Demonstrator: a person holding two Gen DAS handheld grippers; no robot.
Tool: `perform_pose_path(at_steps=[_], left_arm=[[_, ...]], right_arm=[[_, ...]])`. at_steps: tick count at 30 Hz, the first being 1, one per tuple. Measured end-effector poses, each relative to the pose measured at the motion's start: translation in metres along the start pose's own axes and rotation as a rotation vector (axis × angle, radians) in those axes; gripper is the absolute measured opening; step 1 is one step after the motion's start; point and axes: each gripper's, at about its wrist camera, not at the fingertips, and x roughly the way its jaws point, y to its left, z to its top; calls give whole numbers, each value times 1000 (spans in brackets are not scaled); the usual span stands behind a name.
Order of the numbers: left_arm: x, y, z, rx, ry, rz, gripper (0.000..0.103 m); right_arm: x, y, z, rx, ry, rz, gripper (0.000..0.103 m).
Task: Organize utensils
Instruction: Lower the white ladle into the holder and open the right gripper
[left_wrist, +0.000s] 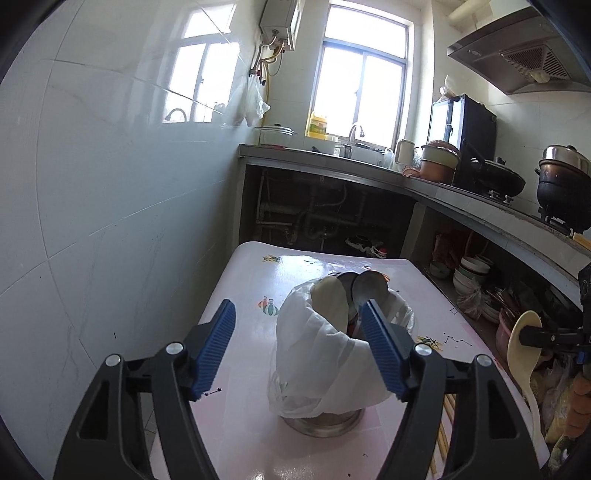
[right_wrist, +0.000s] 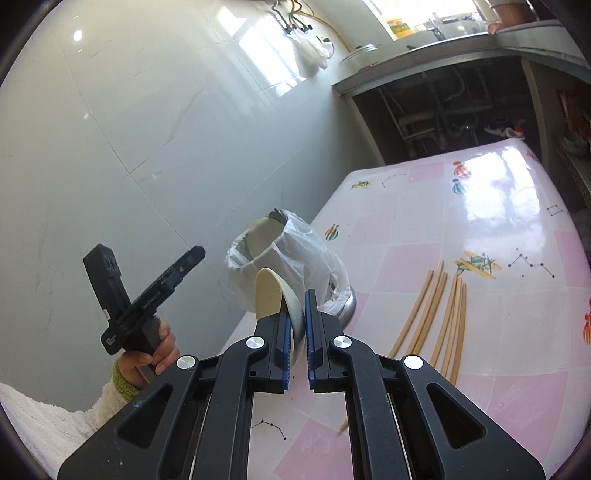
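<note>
A metal container (left_wrist: 321, 421) lined with a white plastic bag (left_wrist: 314, 354) stands on the pink checked table (left_wrist: 251, 280). A cream paddle (left_wrist: 332, 299) and metal spoons (left_wrist: 369, 284) stick out of it. My left gripper (left_wrist: 299, 304) is open just in front of the container's rim, with nothing pressed between its blue pads. My right gripper (right_wrist: 297, 295) is shut on a second cream rice paddle (right_wrist: 267, 291), held in the air just short of the container (right_wrist: 280, 258). The same paddle (left_wrist: 521, 354) hangs at the right edge of the left wrist view.
Several wooden chopsticks (right_wrist: 436, 314) lie loose on the table (right_wrist: 480, 221) to the right of the container. A tiled wall (left_wrist: 110, 184) runs along the table's left side. A counter with a sink, pots and a stove (left_wrist: 480, 192) lies beyond. A hand (right_wrist: 162, 347) holds the left tool.
</note>
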Motion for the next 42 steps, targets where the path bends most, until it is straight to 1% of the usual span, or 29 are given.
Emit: perform_pose_path(at_steps=[2,5,10,14,17,22,26,30,33,42], left_arm=[[-8,3,-4,-19,1,10,78],[-17,7,-10,-36,9,22,83],[-27,11,-18,-44,18,32,88],[-29,15,-21,-54,16,37,91],[-29,23,-23,-70,19,37,92],[-28,33,-25,-121,20,23,93],[-25,40,-27,-125,24,28,93],[-22,45,-29,-126,26,33,93],[-19,48,-31,-135,33,33,94],[-14,52,-31,-143,40,20,94]], right_arm=[[-5,5,13,-20,-26,-4,5],[-10,17,37,-57,-74,2,5],[-13,37,80,-122,-168,3,5],[0,50,111,-150,-209,7,5],[14,56,130,-161,-227,13,5],[44,62,147,-191,-243,22,5],[74,64,149,-234,-231,22,5],[100,65,136,-302,-200,2,5],[115,64,125,-358,-172,-30,5],[127,73,86,-513,-110,-101,5]])
